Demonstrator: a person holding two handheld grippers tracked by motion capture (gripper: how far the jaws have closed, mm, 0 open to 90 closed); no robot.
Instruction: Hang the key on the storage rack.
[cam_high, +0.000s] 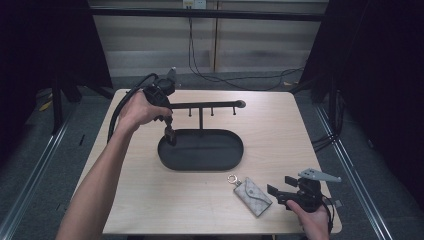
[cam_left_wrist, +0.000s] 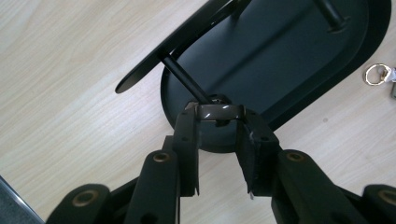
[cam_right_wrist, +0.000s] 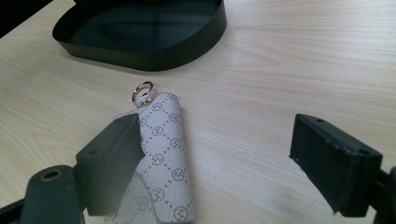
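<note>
A black jewellery stand has an oval tray (cam_high: 220, 157) and a T-shaped bar (cam_high: 210, 105) with small pegs. My left gripper (cam_high: 170, 136) points down at the tray's left end, beside the bar's end. In the left gripper view its jaws (cam_left_wrist: 219, 116) are shut on a dark glossy band (cam_left_wrist: 219, 111) just above the tray (cam_left_wrist: 289, 60). A grey patterned key pouch (cam_high: 252, 196) with a gold ring (cam_high: 233, 179) lies on the table near the front. My right gripper (cam_high: 280, 185) stands open just right of it. In the right gripper view the pouch (cam_right_wrist: 163, 154) lies against the left jaw, untouched by the right one.
The light wooden table (cam_high: 280, 135) has bare room right of the tray and along its front left. Its front edge runs close under the right hand. Cables trail on the floor behind the table. The tray's wall (cam_right_wrist: 154, 51) stands beyond the pouch's ring (cam_right_wrist: 142, 91).
</note>
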